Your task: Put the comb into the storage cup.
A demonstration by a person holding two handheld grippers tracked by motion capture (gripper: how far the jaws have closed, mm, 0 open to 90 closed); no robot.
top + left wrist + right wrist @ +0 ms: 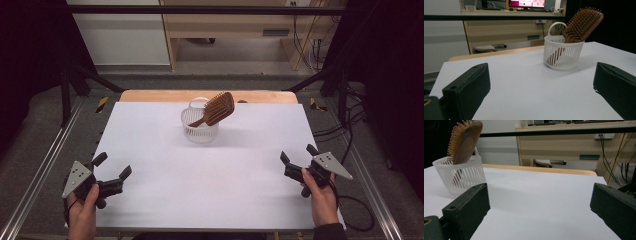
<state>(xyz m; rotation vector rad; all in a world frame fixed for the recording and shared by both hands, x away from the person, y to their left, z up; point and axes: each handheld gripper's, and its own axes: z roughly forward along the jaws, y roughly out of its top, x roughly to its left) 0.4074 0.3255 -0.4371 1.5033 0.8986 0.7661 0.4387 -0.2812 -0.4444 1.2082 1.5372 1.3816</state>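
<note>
Two claws are held low at the near corners of a white worktop (pixel 165 190). At the left, the left claw (pixel 113 166) is gripped by a hand (pixel 84 210); its blocky matte-black jaws are spread wide, with nothing between them. A grey three-cornered plate is carried on top.

Toward the far middle, well apart from both claws, a small round basket (pixel 199 131) of white slotted plastic stands upright on the worktop. A wooden paddle hairbrush (pixel 218 108) is stood in it handle-down, its broad head leaning out over the rim to the right. In the left gripper view the bristle face of the hairbrush (pixel 582 23) is seen, dense with wooden pins, and a looped handle on the far rim of the basket (pixel 562 53). In the right gripper view the smooth brown back of the hairbrush (pixel 469 141) is presented instead, the pins seen edge-on.

At the right, the right claw (pixel 298 159) is held by the other hand (pixel 322 200), jaws likewise wide apart and empty.

A pale wood strip edges the far side of the worktop.
</note>
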